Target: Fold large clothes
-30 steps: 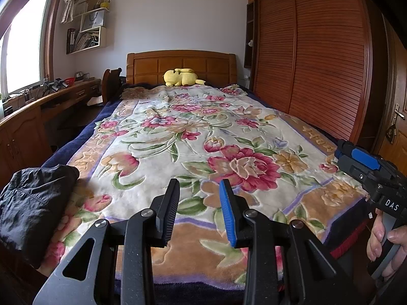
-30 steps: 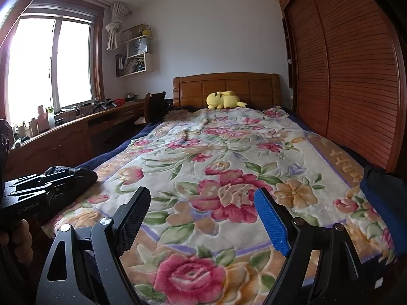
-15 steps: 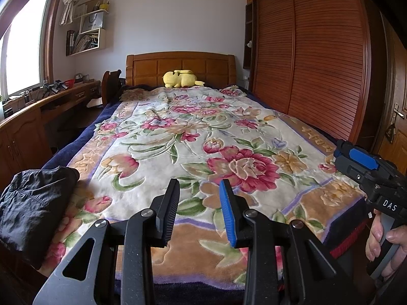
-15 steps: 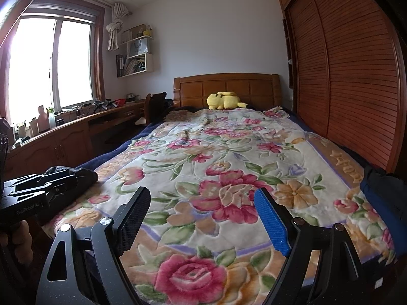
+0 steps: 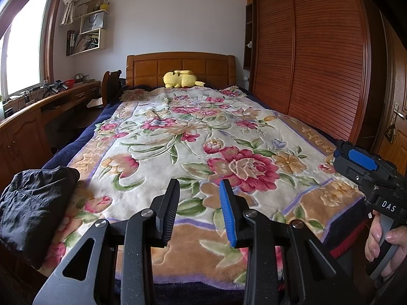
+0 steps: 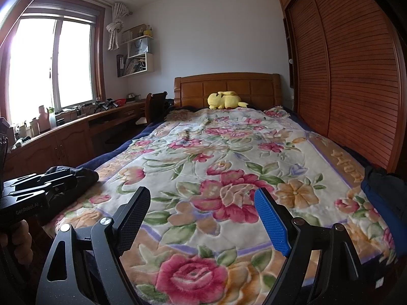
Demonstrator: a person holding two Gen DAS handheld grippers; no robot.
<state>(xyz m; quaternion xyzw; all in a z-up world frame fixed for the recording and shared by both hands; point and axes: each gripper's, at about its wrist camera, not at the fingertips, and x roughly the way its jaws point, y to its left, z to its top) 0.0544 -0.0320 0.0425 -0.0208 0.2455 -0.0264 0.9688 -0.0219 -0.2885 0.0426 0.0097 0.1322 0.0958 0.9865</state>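
Note:
A dark bundled garment (image 5: 33, 208) lies on the near left corner of the bed, also in the right wrist view (image 6: 76, 178). A dark blue garment (image 6: 384, 198) lies at the bed's near right edge. My left gripper (image 5: 199, 193) is open and empty, held above the foot of the floral blanket (image 5: 178, 139), right of the dark bundle. My right gripper (image 6: 201, 203) is wide open and empty above the blanket (image 6: 229, 152). The right gripper's body (image 5: 366, 175) shows at the right of the left wrist view.
A yellow plush toy (image 5: 182, 78) lies at the wooden headboard (image 5: 180, 66). A wooden desk (image 6: 63, 137) with clutter runs along the left under the window. A slatted wardrobe (image 5: 318, 58) stands along the right. A chair (image 5: 110, 86) stands by the bed.
Both grippers have held nearly still; the views shift only slightly. Nothing has been grasped or released.

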